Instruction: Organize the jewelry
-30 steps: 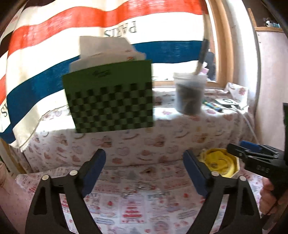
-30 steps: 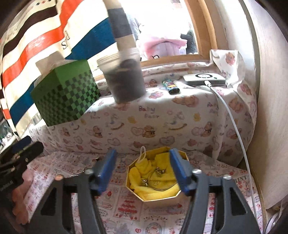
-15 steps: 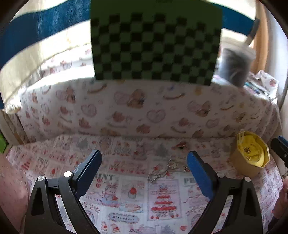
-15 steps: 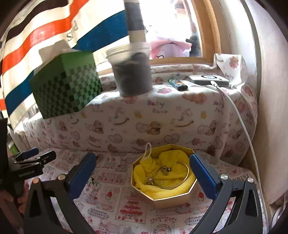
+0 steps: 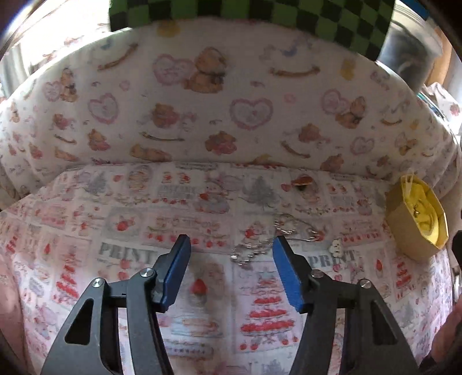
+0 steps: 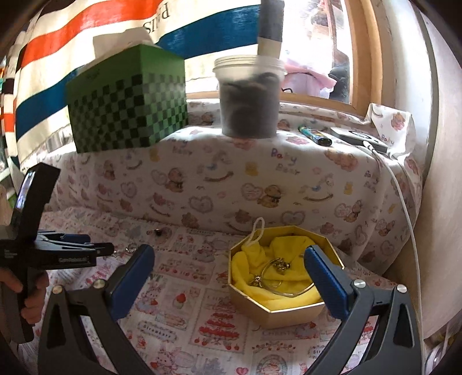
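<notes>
Since a second ago the left gripper has tipped downward and dropped toward the printed cloth, so the green checkered box that filled the middle of its view is now only a strip at the top edge. Its jaws are closing, about half apart, with nothing pressed between the pads. A silver chain lies on the cloth just ahead of the tips, nearer the right finger than the left one, its far loops running off beyond that finger. A small white charm sits farther out past the right finger, and a dark brown piece lies well ahead, near the fold of the teddy-bear cloth.

Meanwhile the right gripper has widened since then and stands fully spread, empty, angled gently down. The gold octagonal box with its yellow lining sits between and just beyond its fingertips, closer to the right finger; a thin bangle and small gold pieces rest on the lining. From this view the left gripper is held in a hand far off to the left of the left finger, pointing in toward the cloth.
</notes>
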{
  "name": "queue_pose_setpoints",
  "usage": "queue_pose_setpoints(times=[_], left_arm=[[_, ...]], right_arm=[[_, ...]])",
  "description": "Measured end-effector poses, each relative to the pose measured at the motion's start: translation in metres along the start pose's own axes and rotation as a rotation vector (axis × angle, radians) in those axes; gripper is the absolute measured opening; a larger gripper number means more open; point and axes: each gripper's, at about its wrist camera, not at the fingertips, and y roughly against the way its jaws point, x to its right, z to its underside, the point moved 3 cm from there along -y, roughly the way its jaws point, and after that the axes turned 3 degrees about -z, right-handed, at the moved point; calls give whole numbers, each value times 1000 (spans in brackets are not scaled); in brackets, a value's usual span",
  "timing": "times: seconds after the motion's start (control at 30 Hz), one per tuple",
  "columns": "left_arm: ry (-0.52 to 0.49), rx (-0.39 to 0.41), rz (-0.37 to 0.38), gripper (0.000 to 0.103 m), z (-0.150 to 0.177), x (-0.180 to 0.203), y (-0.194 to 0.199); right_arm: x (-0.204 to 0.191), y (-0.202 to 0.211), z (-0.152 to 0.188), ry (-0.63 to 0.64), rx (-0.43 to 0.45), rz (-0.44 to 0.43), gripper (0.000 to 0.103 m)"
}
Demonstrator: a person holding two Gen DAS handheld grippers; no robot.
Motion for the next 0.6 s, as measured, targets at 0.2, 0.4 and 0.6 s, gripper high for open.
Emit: queue_pose_setpoints(times=[0.2,0.4,0.6], left_arm=[[-35,-16,-34,28,4,16,-6],[-42,-8,-57,10,6,12,-10],[-10,-3,-62,0,9,-2,11]], right_arm=[[6,-3,0,-27,-18,14,103],[16,-9,1,-51,-41,56,103],[19,-13,2,-53,-61,103,103]])
